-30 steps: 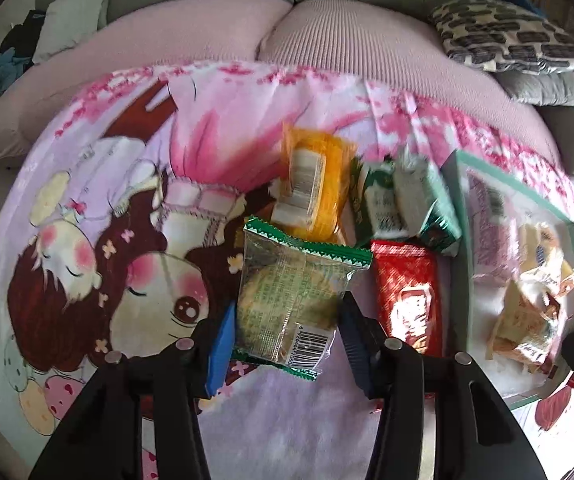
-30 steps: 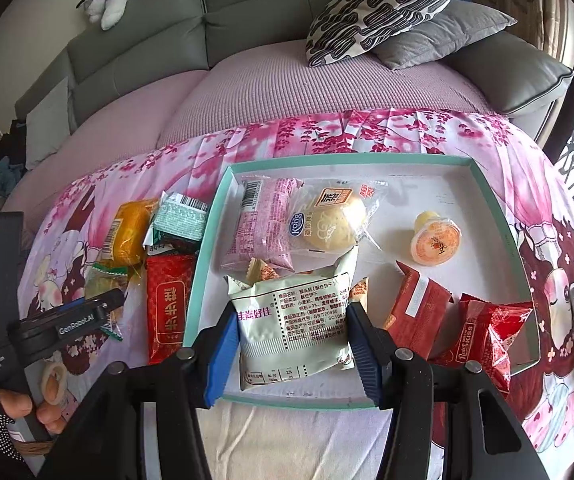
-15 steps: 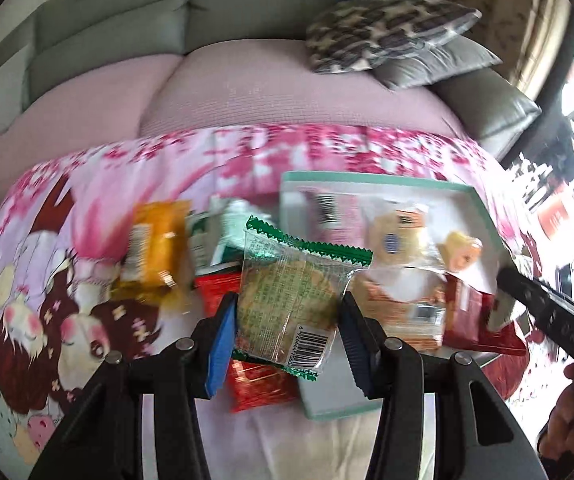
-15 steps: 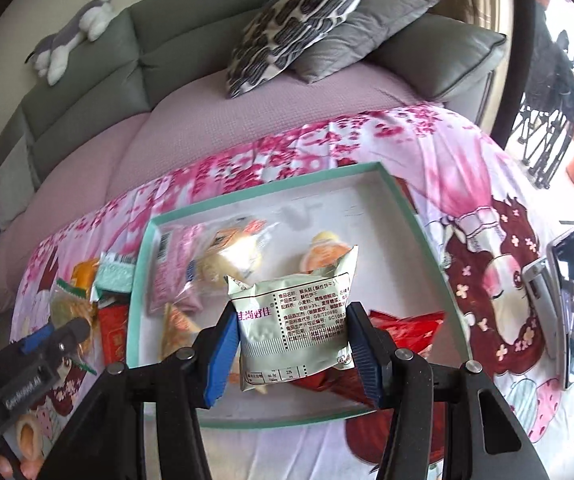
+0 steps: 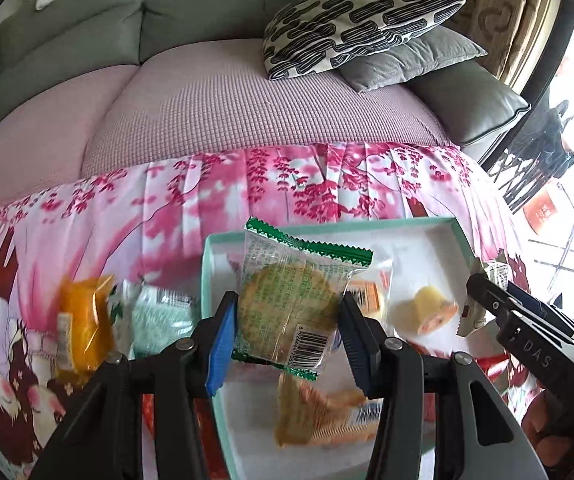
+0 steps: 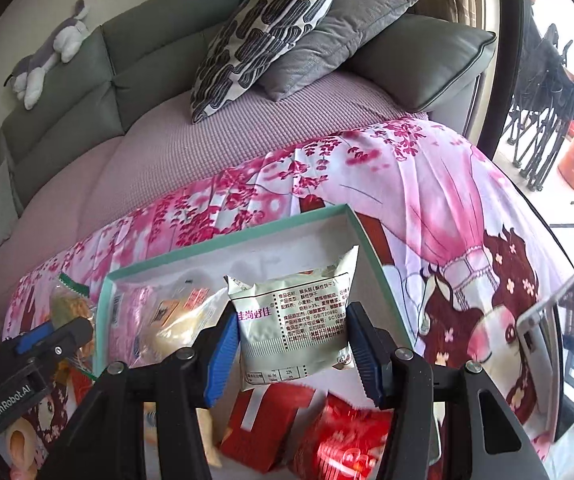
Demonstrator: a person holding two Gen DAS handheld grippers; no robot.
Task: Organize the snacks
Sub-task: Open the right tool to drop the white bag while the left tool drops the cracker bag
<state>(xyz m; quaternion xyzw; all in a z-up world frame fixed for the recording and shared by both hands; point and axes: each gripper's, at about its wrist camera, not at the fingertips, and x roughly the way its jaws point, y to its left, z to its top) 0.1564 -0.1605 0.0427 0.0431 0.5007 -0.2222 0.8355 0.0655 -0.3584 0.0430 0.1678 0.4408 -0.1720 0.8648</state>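
Note:
My left gripper (image 5: 287,338) is shut on a clear green-edged cookie packet (image 5: 295,300), held above the left part of the teal-rimmed white tray (image 5: 453,240). My right gripper (image 6: 293,350) is shut on a pale green snack bag (image 6: 295,324) printed with text, held over the tray's (image 6: 223,246) right half. In the left wrist view the right gripper (image 5: 487,300) shows at the right edge with its bag. The left gripper (image 6: 51,332) with the cookie packet shows at the left of the right wrist view.
In the tray lie a pink packet (image 6: 127,316), a bun packet (image 6: 175,320), a jelly cup (image 5: 427,312) and red packets (image 6: 307,420). An orange packet (image 5: 81,320) and a green one (image 5: 155,316) lie left of it on the pink cartoon cloth (image 5: 167,208). A phone (image 6: 555,344) lies at right; sofa cushions behind.
Both grippers have swung to the right, each keeping its packet. The left one has come from the loose packets to above the tray. The right one has moved toward the tray's right end.

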